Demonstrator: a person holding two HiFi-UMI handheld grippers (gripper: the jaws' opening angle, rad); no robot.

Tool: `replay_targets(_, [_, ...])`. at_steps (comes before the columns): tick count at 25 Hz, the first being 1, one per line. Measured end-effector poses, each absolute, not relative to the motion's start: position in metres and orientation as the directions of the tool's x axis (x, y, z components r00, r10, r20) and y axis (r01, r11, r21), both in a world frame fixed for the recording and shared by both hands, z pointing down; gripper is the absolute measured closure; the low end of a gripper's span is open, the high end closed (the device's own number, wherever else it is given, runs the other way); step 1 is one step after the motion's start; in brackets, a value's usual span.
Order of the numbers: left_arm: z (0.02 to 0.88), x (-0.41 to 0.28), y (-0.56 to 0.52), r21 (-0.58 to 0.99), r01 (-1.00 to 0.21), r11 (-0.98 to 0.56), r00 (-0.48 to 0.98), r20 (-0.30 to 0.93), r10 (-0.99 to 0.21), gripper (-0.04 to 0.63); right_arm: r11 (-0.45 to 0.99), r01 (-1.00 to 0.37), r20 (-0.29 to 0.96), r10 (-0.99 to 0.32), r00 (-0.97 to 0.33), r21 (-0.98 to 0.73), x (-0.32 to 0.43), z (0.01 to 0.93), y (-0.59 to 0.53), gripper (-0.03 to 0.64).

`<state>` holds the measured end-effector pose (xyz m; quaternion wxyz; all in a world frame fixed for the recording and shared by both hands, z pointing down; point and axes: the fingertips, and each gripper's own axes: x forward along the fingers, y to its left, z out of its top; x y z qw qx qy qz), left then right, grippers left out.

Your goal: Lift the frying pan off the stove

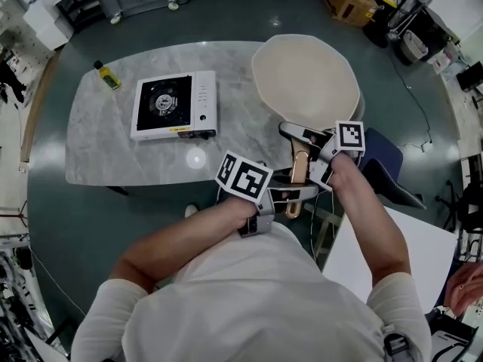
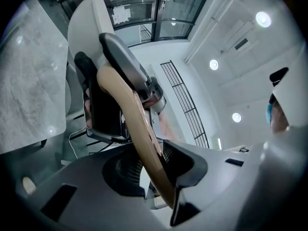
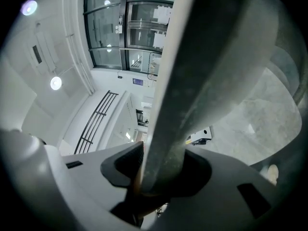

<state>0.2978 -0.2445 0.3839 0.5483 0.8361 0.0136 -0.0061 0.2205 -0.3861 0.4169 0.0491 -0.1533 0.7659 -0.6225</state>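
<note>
The cream frying pan [image 1: 306, 78] hangs in the air over the table's right end, clear of the stove [image 1: 175, 105]. Its wooden handle [image 1: 299, 168] points toward me. My right gripper [image 1: 313, 145] is shut on the grey neck of the handle near the pan. My left gripper [image 1: 283, 194] is shut on the wooden part nearer its end. In the left gripper view the wooden handle [image 2: 139, 134] runs up from my left gripper [image 2: 154, 177] to the pan's pale underside [image 2: 86, 18]. In the right gripper view the grey neck [image 3: 192, 81] fills the gap of my right gripper [image 3: 159, 172].
The white portable stove's black burner is bare, on the grey marble table [image 1: 113, 149]. A small yellow bottle [image 1: 106, 75] stands at the table's far left. A dark blue chair [image 1: 385, 164] and a white board [image 1: 407, 255] lie to my right.
</note>
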Motion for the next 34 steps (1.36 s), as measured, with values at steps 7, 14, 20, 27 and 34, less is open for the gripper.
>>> replay_targets(7, [0.389, 0.313, -0.242, 0.918, 0.012, -0.396, 1.000, -0.016, -0.007, 0.465, 0.177, -0.161, 0.110, -0.268, -0.957, -0.971, 0.230, 0.421, -0.381, 0.448])
replay_targets(14, [0.391, 0.313, -0.244, 0.917, -0.010, -0.399, 0.999, -0.004, -0.034, 0.465, 0.186, -0.140, 0.095, -0.235, -0.967, -0.972, 0.225, 0.421, -0.380, 0.448])
replay_targets(20, [0.394, 0.311, -0.247, 0.918, -0.024, -0.396, 0.999, 0.004, -0.050, 0.465, 0.182, -0.135, 0.093, -0.220, -0.971, -0.974, 0.221, 0.424, -0.381, 0.448])
replay_targets(27, [0.393, 0.310, -0.249, 0.917, -0.031, -0.398, 0.998, 0.007, -0.061, 0.465, 0.190, -0.139, 0.098, -0.210, -0.973, -0.972, 0.219, 0.423, -0.383, 0.448])
replay_targets(34, [0.395, 0.310, -0.251, 0.915, -0.035, -0.402, 0.998, 0.011, -0.063, 0.465, 0.184, -0.127, 0.087, -0.207, -0.974, -0.975, 0.219, 0.424, -0.384, 0.448])
